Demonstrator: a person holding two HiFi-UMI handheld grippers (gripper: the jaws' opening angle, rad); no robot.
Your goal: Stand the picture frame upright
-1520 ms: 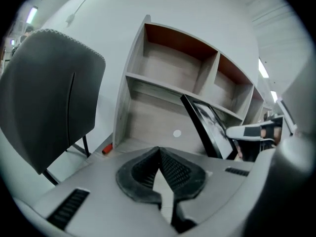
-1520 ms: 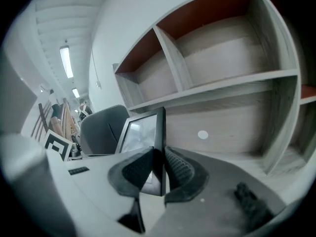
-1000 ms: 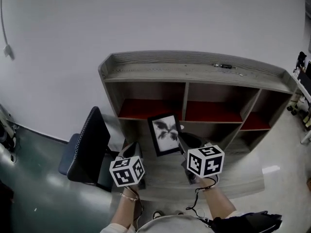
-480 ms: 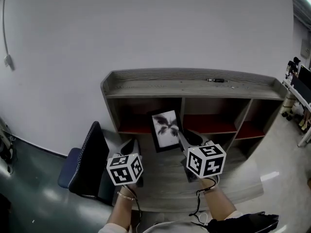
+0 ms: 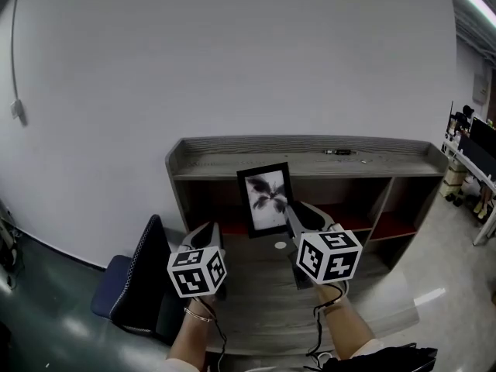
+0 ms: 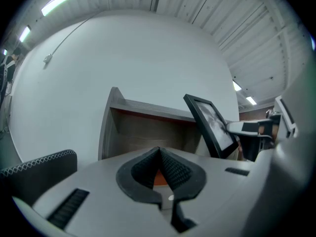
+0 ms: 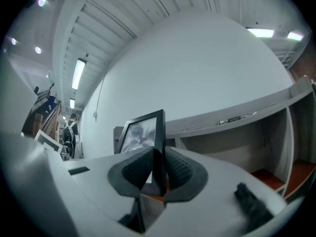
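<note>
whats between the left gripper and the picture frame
Nothing; the gap from left gripper to picture frame is bare, seen in the left gripper view and head view.

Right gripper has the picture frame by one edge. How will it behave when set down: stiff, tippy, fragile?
Probably stiff: the picture frame looks flat though the right gripper clamps only one edge. Likely tippy: it is thin and tall, and no stand shows. Its front may be glass, so set it down gently.

The shelf top (image 5: 209,169) lies open save a small dark item (image 5: 339,152); a chair (image 5: 147,273) flanks its left.
</note>
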